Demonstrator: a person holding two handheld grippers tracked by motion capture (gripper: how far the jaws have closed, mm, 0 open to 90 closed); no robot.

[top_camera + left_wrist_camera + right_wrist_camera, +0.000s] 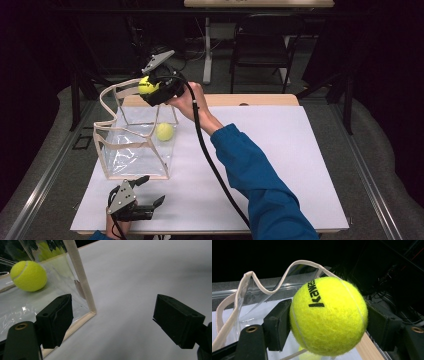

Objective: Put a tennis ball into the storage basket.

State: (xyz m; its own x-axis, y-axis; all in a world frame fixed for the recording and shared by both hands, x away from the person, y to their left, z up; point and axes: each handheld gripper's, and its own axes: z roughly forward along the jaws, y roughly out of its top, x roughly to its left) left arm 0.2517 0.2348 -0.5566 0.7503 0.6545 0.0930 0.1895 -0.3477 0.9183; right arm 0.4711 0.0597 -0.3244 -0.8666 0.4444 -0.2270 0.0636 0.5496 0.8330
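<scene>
— While one tennis ball (164, 131) already lies inside the clear bag (134, 159), where's the second ball (147, 85)?
— Pinched in the right gripper (150, 90) above the bag's far rim, not yet dropped; the left gripper (148, 190) waits spread, near side.

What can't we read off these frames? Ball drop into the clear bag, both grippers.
- High view: the right gripper and the person's hand cover most of the held tennis ball; jaw contact unreadable.
- High view: the clear bag glares; the second ball could be inside or behind its wall.
- Right gripper view: the held ball hides the bag's mouth below.
- Left gripper view: the bag is cut off by the left and top edges; the left gripper stands open.
</scene>
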